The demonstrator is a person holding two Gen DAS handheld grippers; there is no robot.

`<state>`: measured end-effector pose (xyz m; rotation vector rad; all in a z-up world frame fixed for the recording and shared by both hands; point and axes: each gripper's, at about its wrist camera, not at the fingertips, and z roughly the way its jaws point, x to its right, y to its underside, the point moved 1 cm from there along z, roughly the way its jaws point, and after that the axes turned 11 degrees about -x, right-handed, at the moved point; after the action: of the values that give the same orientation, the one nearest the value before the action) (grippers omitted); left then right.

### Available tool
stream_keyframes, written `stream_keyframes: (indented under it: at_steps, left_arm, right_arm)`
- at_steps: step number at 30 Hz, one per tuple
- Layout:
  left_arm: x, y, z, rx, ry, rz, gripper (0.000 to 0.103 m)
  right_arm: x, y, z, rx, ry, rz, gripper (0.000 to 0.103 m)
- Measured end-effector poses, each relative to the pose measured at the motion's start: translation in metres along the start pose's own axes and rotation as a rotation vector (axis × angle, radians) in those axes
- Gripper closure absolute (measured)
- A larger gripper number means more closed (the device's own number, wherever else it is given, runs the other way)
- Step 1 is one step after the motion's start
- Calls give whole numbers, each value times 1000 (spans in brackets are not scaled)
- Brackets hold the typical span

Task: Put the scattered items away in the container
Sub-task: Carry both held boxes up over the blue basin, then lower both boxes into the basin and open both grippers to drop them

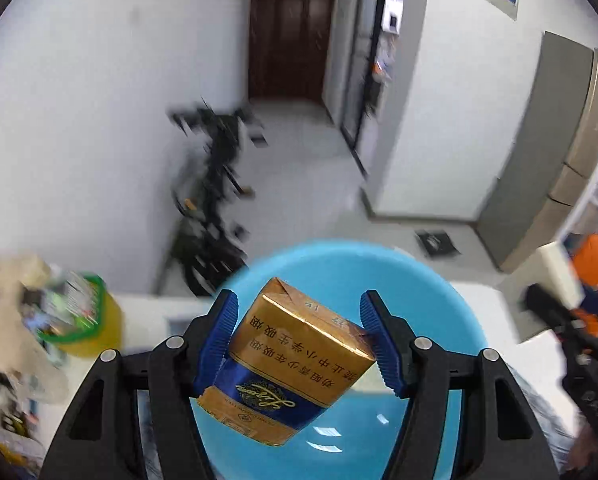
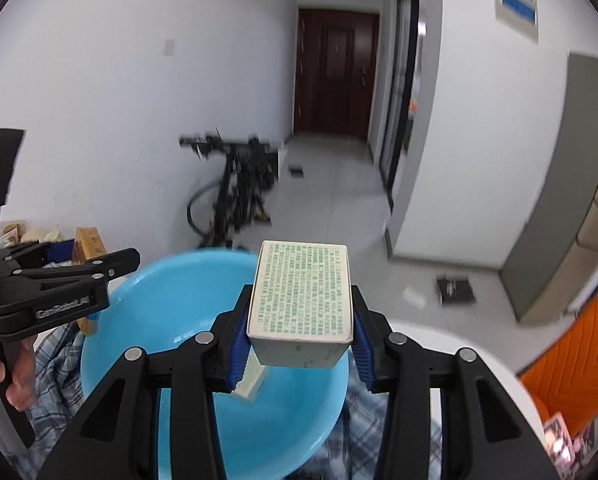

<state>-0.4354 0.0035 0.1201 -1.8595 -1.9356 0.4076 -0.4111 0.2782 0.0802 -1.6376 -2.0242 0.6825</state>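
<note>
My left gripper (image 1: 299,340) stands wide around a gold and blue cigarette pack (image 1: 295,364), tilted, above the light blue basin (image 1: 439,304). One corner of the pack touches the right pad; the left pad looks barely in contact. My right gripper (image 2: 299,340) is shut on a white box with green print (image 2: 301,300), held over the basin (image 2: 147,320). A small pale box (image 2: 253,378) hangs just under it. The left gripper (image 2: 59,284) shows at the left of the right wrist view, with the cigarette pack (image 2: 91,248) between its fingers.
The basin sits on a plaid cloth (image 2: 55,360) on a white table (image 2: 459,336). A yellow container with a green rim (image 1: 87,320) and a plush toy (image 1: 11,320) stand to the left. An orange chair (image 2: 579,344) is on the right. A bicycle (image 2: 235,188) leans on the far wall.
</note>
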Motion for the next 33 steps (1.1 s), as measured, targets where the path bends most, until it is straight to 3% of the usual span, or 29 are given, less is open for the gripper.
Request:
stream_keyframes:
  at_steps: [1, 4, 8, 10, 15, 18, 23, 28, 33]
  left_arm:
    - [-2, -2, 6, -60, -6, 1, 37]
    - [3, -3, 34, -252, -100, 26, 37]
    - [10, 3, 51, -357, -114, -1, 37]
    - [8, 3, 57, -385, -122, -25, 37]
    - [7, 4, 64, -397, -111, -39, 37]
    - [-1, 5, 68, -401, -88, -47, 37]
    - [-3, 5, 82, -408, -15, -27, 37]
    - [-9, 4, 113, -427, 4, -71, 37]
    - [-3, 6, 135, -451, -6, -42, 37]
  right_arm:
    - [1, -2, 11, -87, -29, 3, 61]
    - [4, 1, 40, -301, -7, 28, 61]
    - [13, 7, 62, -424, -122, 127, 61]
    - [15, 12, 69, -463, -124, 149, 61]
    - [12, 10, 78, -476, -41, 68, 61]
    - [12, 12, 83, -483, -81, 95, 61]
    - [4, 15, 96, -495, -71, 73, 61]
    - [4, 26, 112, -512, -104, 91, 61]
    - [8, 27, 123, -522, -108, 93, 61]
